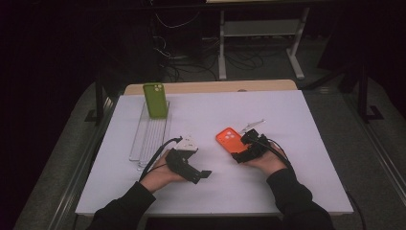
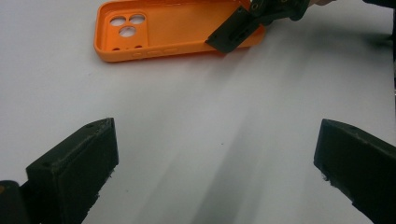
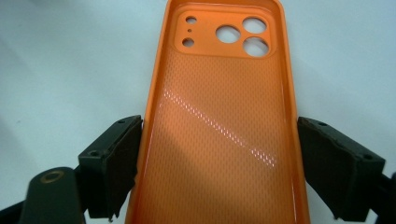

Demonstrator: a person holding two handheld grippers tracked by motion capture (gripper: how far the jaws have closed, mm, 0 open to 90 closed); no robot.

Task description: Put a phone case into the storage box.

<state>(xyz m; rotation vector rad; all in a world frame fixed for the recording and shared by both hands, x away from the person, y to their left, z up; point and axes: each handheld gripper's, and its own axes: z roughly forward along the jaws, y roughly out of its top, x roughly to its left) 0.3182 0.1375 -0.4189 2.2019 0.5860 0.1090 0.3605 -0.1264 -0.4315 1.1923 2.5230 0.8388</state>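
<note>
The orange phone case [image 3: 219,121] lies hollow side up on the white surface [image 1: 287,182], straddled at its long edges by the right tongs [image 3: 217,163] but seemingly not yet lifted, while the left tongs [image 2: 215,168] are held spread and empty nearby.

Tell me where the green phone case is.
In the high view, the green phone case stands at the table's far left, leaning on the clear rack, far from both grippers.

Green phone case [image 1: 155,100] upright on clear slotted rack [image 1: 149,137], left on white table sheet [image 1: 287,158].
</note>
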